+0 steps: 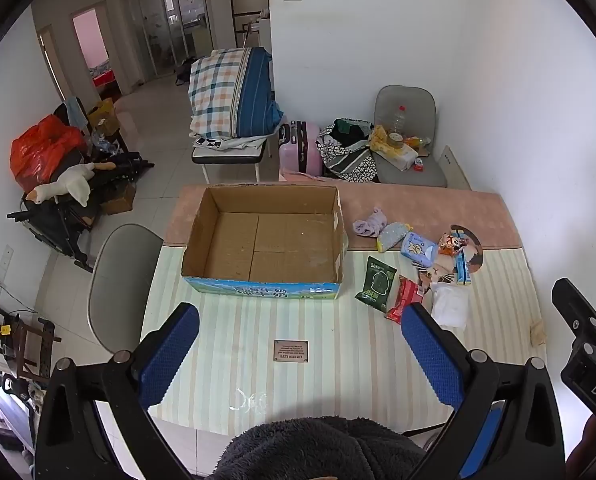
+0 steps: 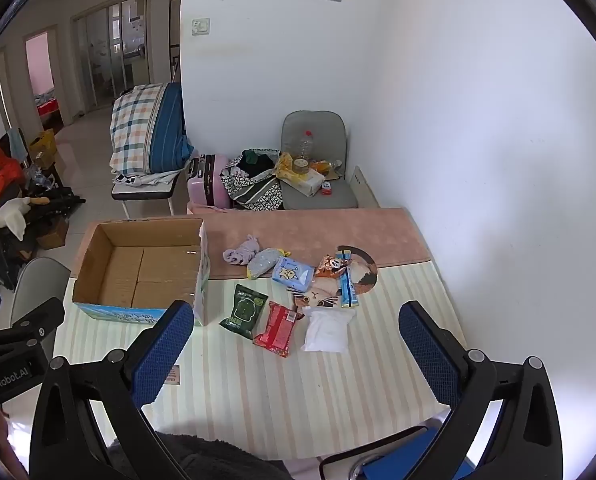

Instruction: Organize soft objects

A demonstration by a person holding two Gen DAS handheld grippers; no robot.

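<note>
An open, empty cardboard box (image 1: 266, 240) (image 2: 142, 268) stands on the striped table (image 1: 337, 360) (image 2: 298, 392). To its right lie several soft items: a purple sock (image 1: 369, 224) (image 2: 242, 252), a grey pouch (image 1: 391, 236) (image 2: 262, 263), a blue packet (image 1: 417, 248) (image 2: 293, 274), a green packet (image 1: 375, 284) (image 2: 244, 312), a red packet (image 1: 405, 298) (image 2: 278, 328), a white pouch (image 1: 451, 306) (image 2: 326, 330) and a cat-face item (image 1: 441, 274) (image 2: 317, 296). My left gripper (image 1: 298, 344) is open and empty above the near table. My right gripper (image 2: 298, 340) is open and empty, near the packets.
A small brown plaque (image 1: 291, 351) lies on the table. A grey chair (image 1: 114, 280) stands left of the table. Another chair (image 1: 409, 136) with a bottle and bags, a pink suitcase (image 1: 301, 148) and folded bedding (image 1: 234, 96) stand behind. A white wall is at right.
</note>
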